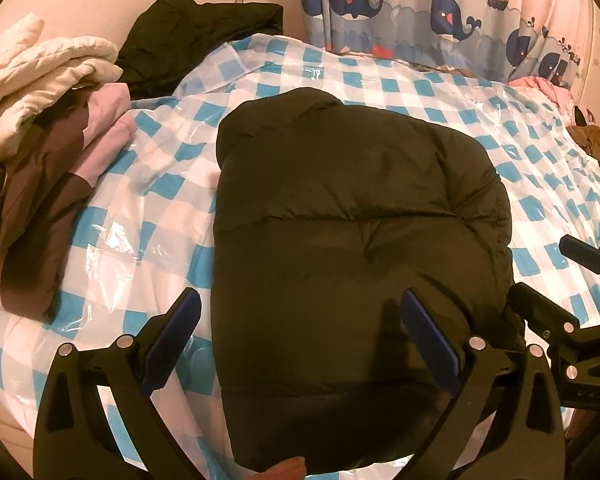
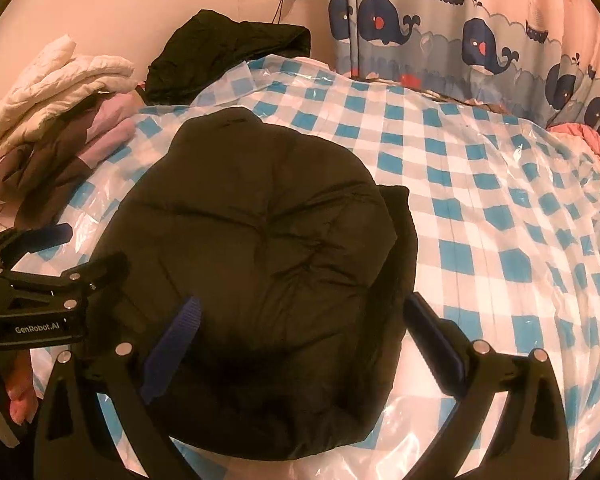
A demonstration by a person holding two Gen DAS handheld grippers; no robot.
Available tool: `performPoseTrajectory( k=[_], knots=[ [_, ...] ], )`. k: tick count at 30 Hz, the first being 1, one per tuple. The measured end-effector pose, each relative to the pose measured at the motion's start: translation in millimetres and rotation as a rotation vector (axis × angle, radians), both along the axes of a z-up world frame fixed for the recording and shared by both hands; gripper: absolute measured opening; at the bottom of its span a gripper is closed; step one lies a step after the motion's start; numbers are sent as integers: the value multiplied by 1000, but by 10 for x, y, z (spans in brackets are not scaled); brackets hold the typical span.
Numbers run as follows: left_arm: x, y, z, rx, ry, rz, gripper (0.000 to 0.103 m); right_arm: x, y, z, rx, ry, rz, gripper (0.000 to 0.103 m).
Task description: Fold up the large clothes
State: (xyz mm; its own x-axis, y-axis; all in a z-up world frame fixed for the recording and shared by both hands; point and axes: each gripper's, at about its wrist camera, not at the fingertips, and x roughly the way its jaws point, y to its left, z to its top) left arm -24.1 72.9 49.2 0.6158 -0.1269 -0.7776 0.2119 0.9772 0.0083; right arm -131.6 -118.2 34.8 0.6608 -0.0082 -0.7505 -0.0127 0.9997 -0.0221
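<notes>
A black puffer jacket (image 1: 352, 216) lies folded into a compact bundle on the bed; it also shows in the right wrist view (image 2: 260, 240). My left gripper (image 1: 300, 308) is open and empty, hovering over the bundle's near left edge. My right gripper (image 2: 304, 312) is open and empty over the bundle's near right part. Each gripper shows in the other's view: the right gripper (image 1: 540, 272) at the right edge, the left gripper (image 2: 88, 244) at the left edge.
The bed has a blue-and-white checked cover (image 1: 440, 92) under clear plastic. A pile of white, pink and brown clothes (image 1: 48, 120) sits at the left. Another black garment (image 1: 204, 36) lies by the wall. A whale curtain (image 1: 440, 12) hangs behind.
</notes>
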Motion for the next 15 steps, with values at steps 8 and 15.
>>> performPoseTrajectory(
  k=[8,15],
  knots=[
    [-11,0,16,8,-6,4,96,-14,20,-2,5,8,17,97],
    [-17,4,14,13,0,2,96,-14,30,-11,6,15,16,97]
  ],
)
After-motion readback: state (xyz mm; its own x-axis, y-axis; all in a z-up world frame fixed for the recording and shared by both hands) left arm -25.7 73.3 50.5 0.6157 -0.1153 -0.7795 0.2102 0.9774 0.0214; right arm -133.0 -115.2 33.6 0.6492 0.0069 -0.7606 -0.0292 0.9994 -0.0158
